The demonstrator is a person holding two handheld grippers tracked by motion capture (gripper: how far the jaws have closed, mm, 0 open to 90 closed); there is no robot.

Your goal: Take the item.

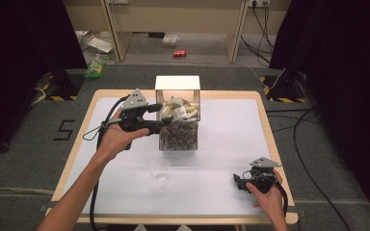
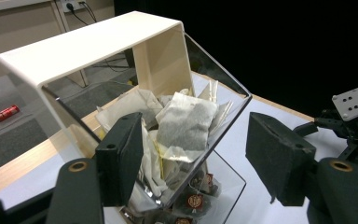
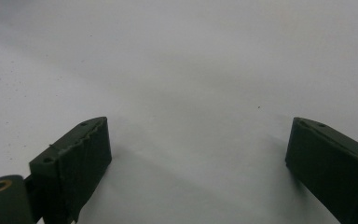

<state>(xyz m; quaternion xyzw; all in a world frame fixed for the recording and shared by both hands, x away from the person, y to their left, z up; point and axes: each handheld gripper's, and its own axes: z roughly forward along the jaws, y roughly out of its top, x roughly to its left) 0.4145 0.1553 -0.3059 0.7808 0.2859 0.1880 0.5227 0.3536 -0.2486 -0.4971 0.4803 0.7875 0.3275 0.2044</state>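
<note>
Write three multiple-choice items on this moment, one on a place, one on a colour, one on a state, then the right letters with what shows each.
1. Where does the empty glass stand?
A. inside the clear box
B. on the white mat, on the person's side of the clear box
C. beside the right gripper, touching it

2. What colour is the lid over the clear box?
A. white
B. red
C. black

3. How do the jaws of the left gripper stand?
A. shut on a tea bag
B. shut with nothing between them
C. open, at the box's opening

Answers:
1 B, the high view shows the glass alone on the mat, nearer the person than the box.
2 A, both views show a white lid.
3 C, the left gripper view shows a wide gap between the jaws, with the tea bags beyond.
</note>
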